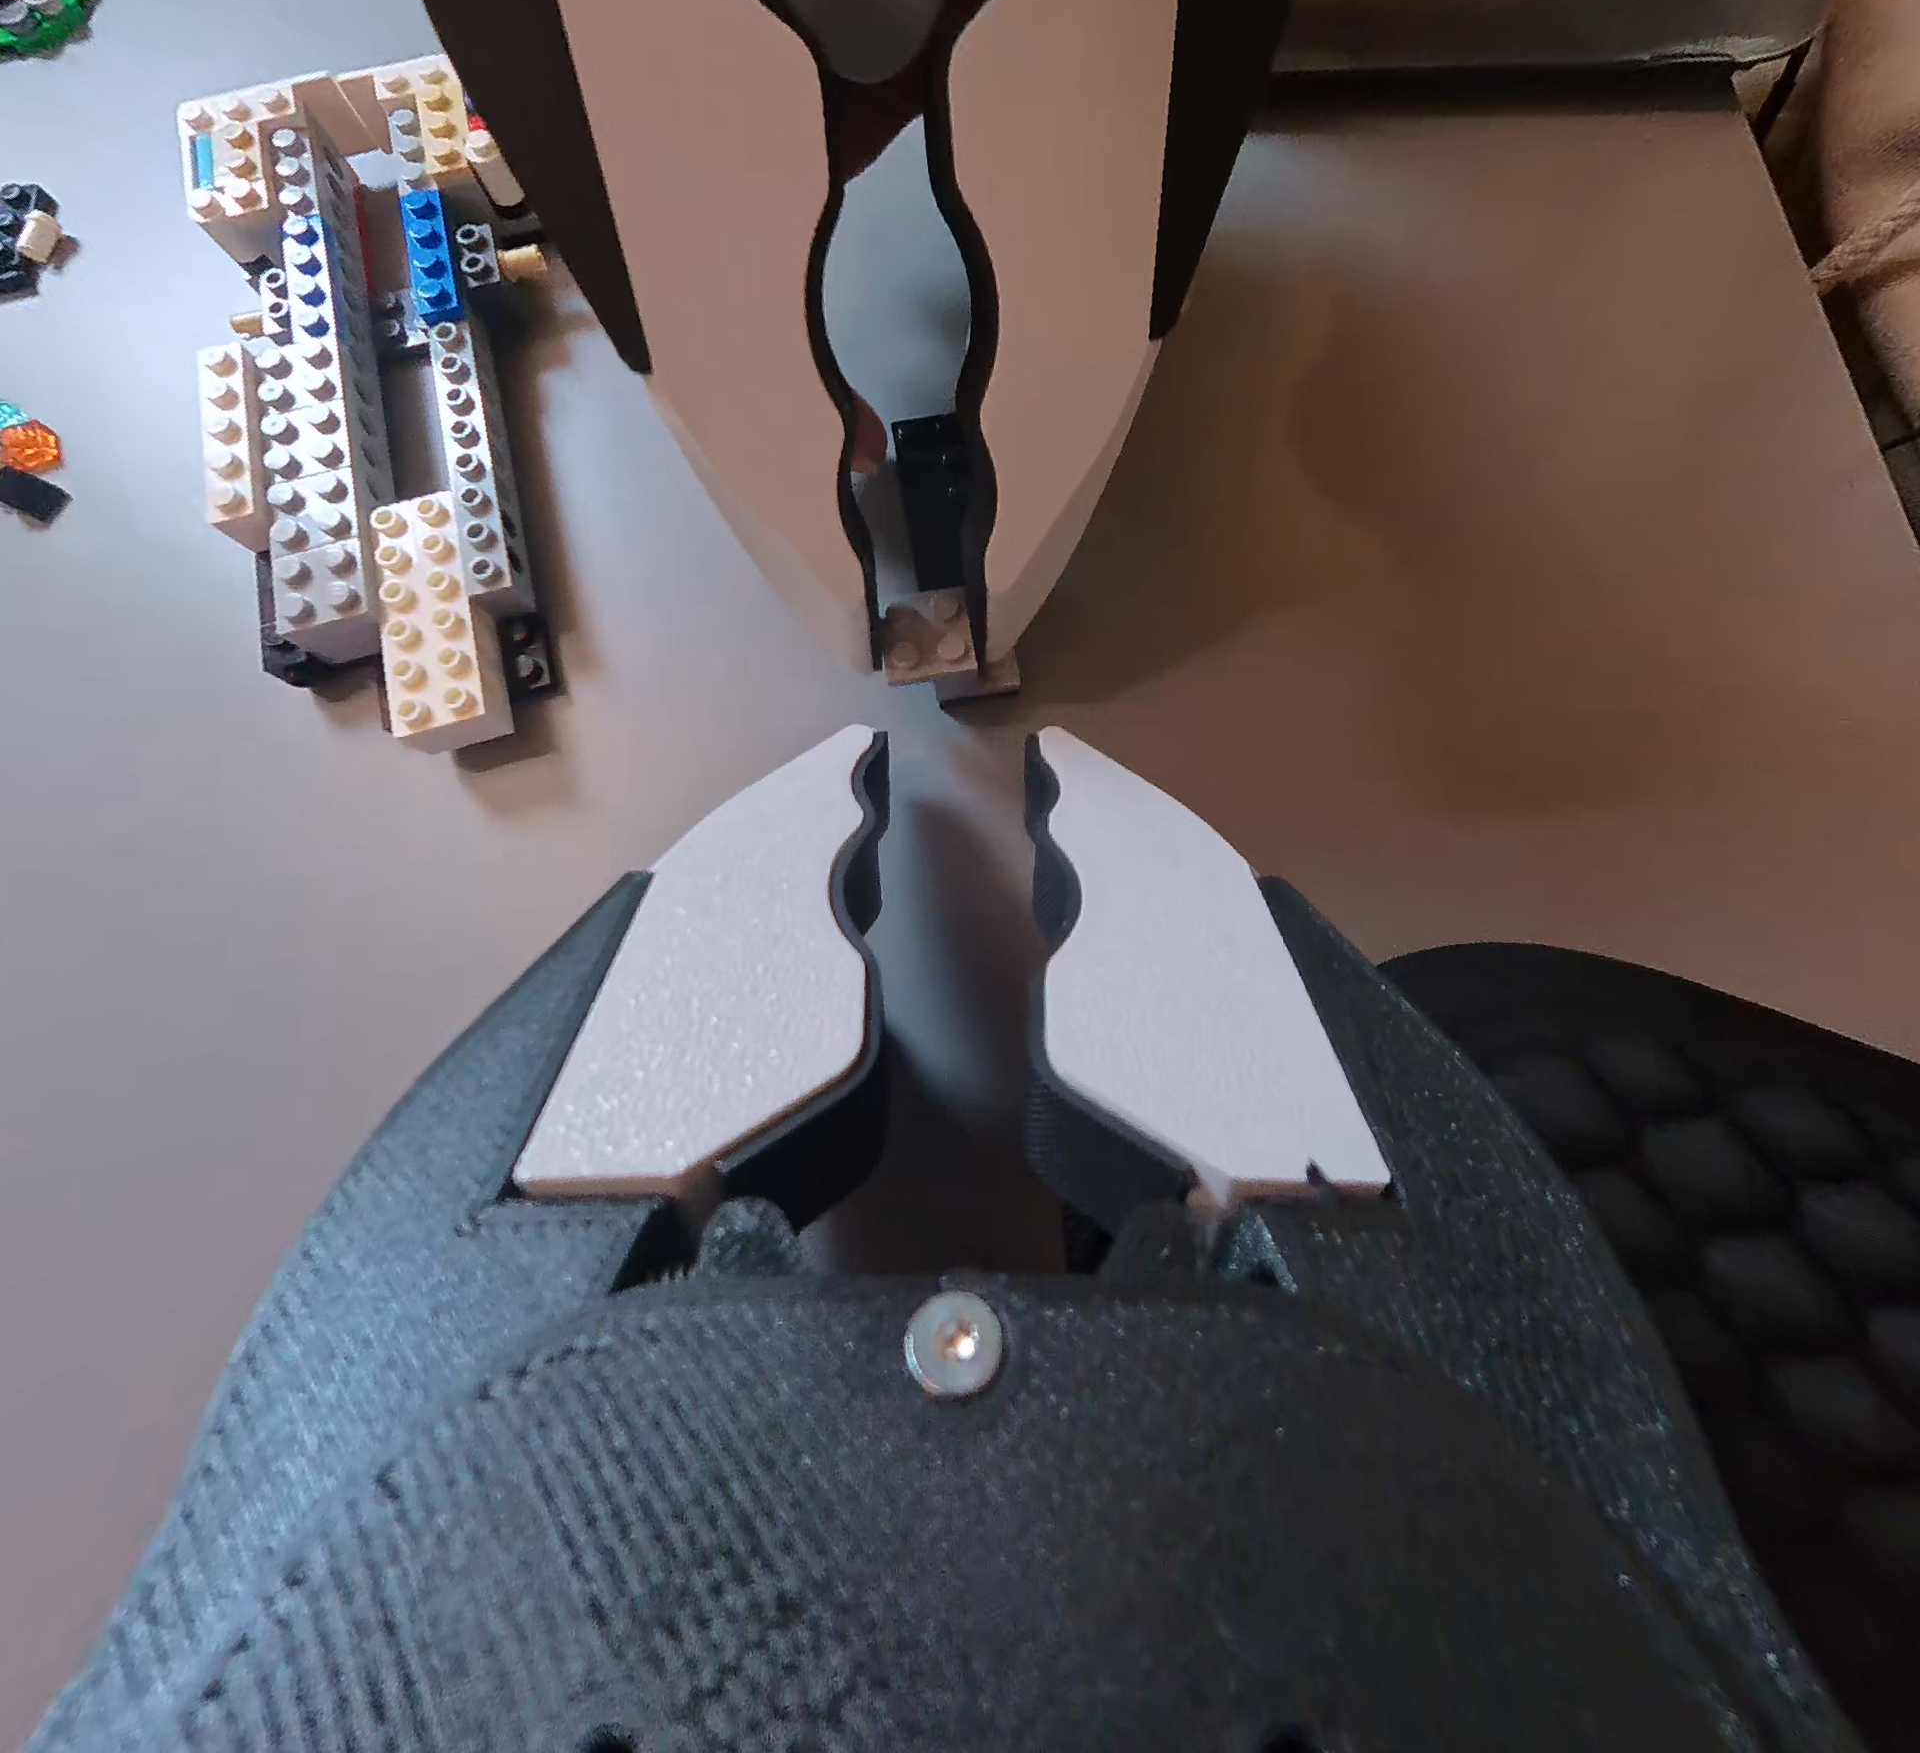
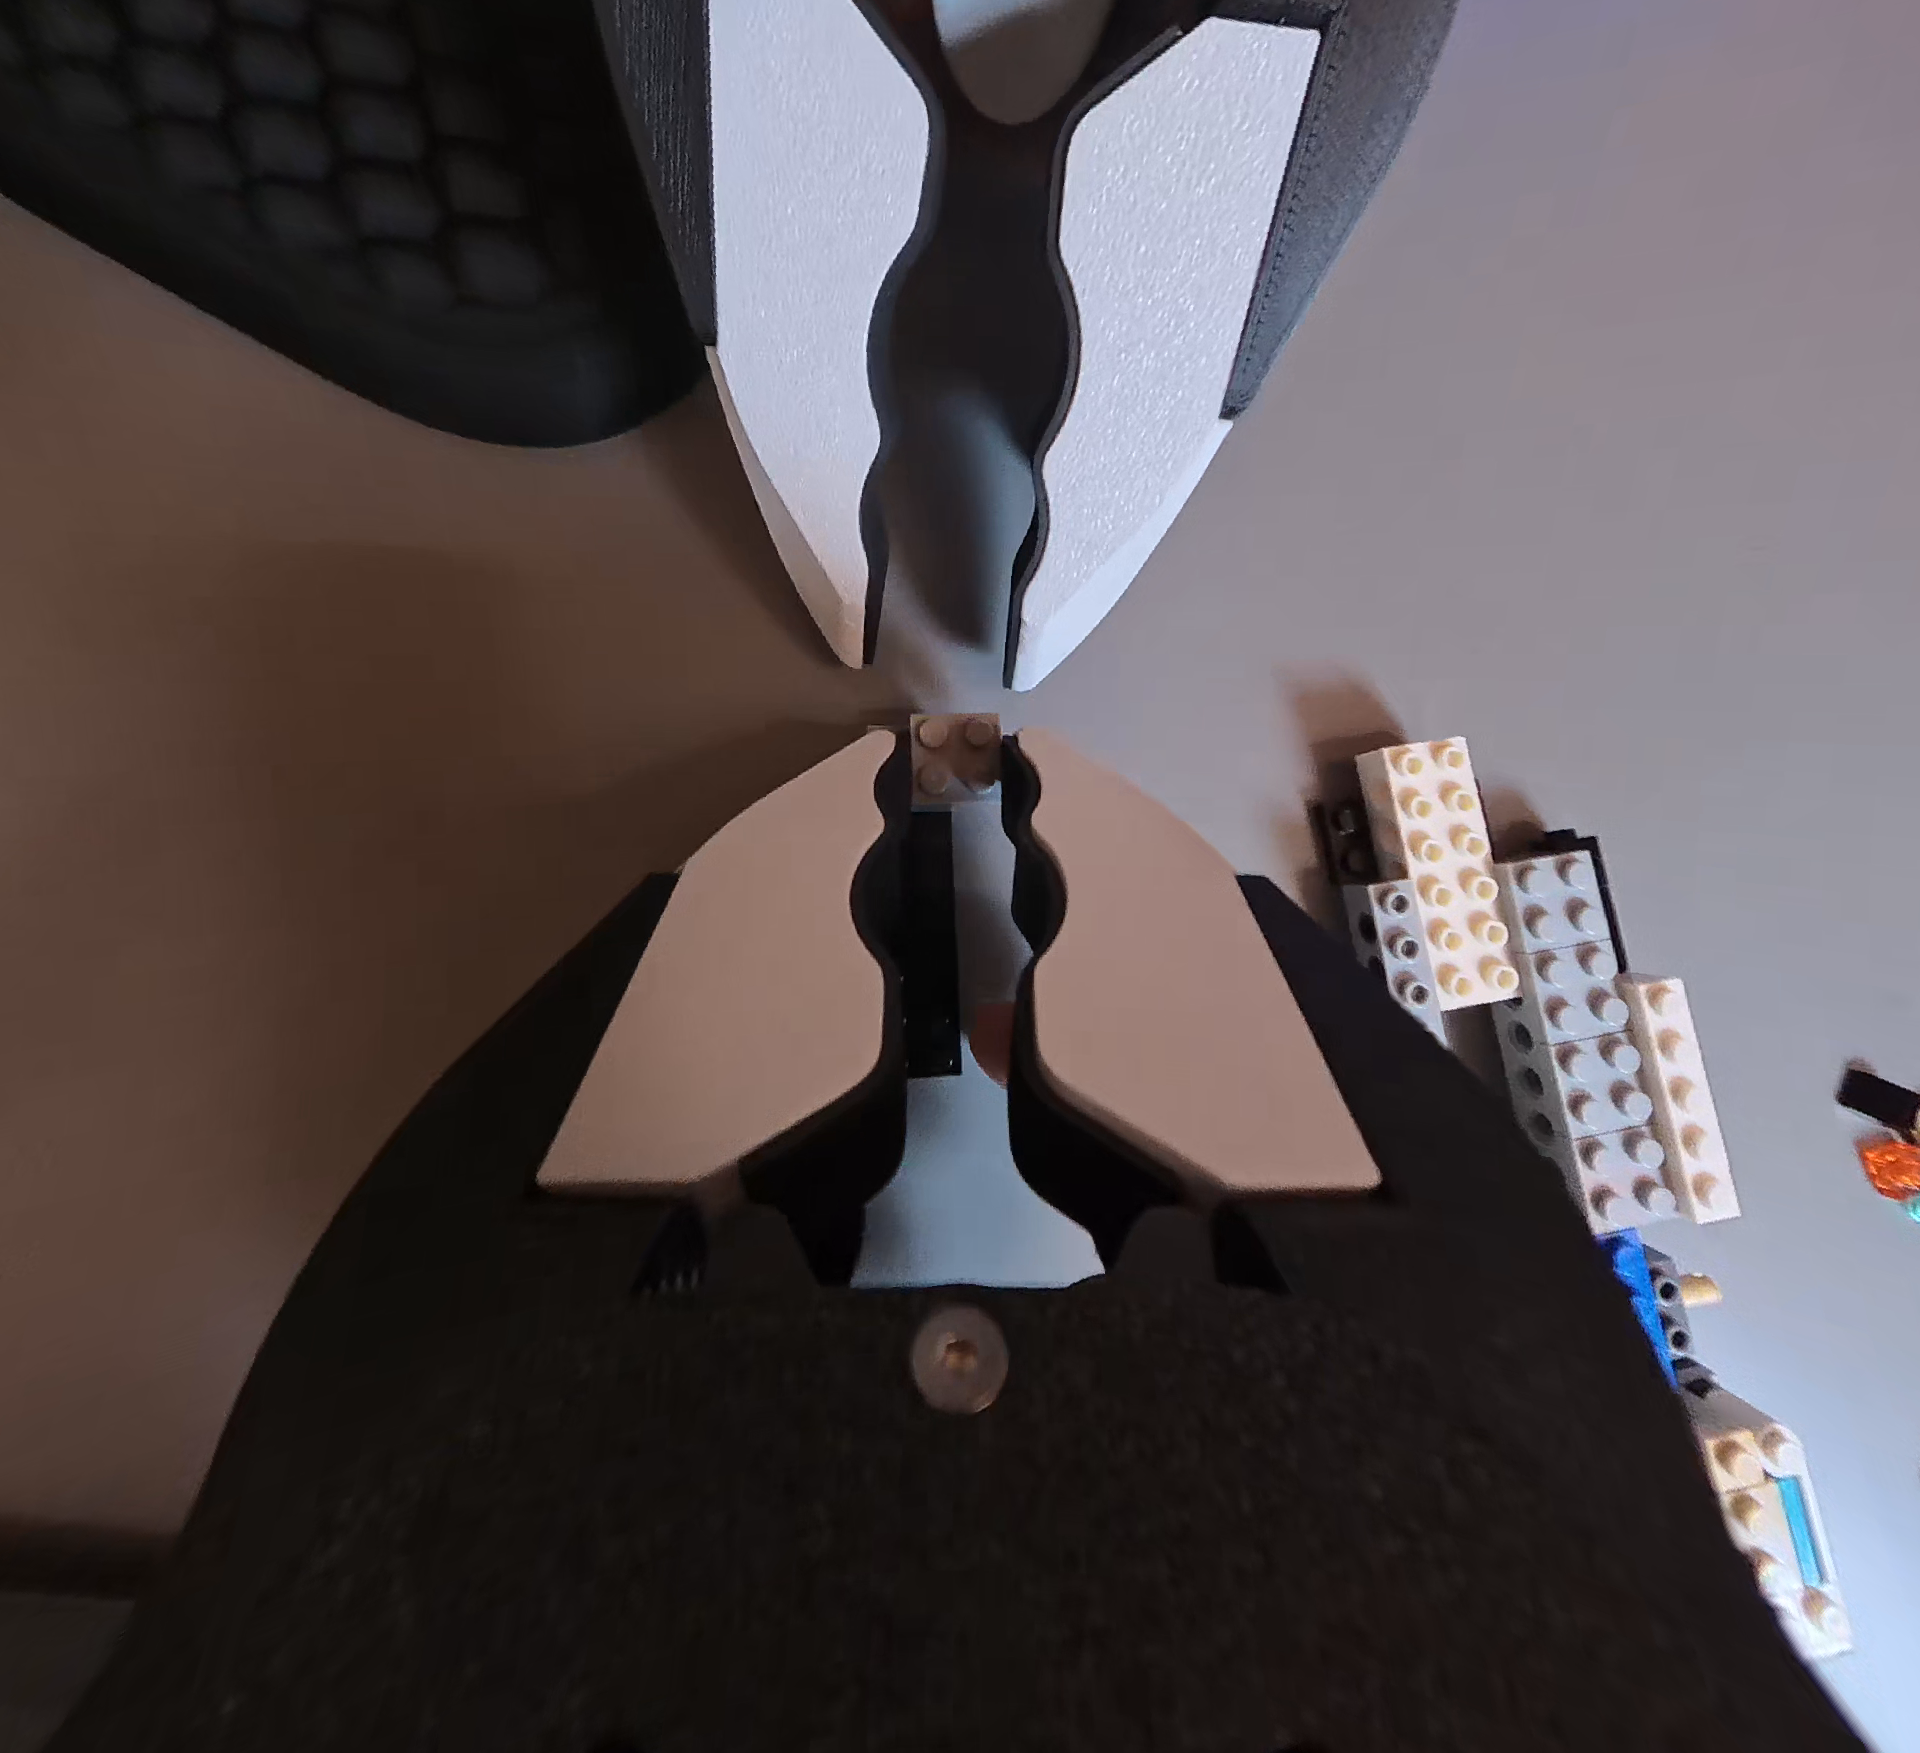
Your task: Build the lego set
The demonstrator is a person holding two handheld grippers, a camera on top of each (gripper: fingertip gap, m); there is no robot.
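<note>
Currently, a small grey plate is gripped at the right gripper tips, while the left gripper is held slightly parted and empty, opposite it above the table.

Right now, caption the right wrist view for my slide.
Right tongs pinch a small grey plate, tip to tip with the open left tongs; half-built model alongside.

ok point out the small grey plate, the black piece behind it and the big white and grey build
small grey plate (image 2: 954, 761), right wrist view, studded top
black piece (image 2: 928, 965), right wrist view, long side
white and grey build (image 1: 343, 415), left wrist view, grey studded middle
</note>
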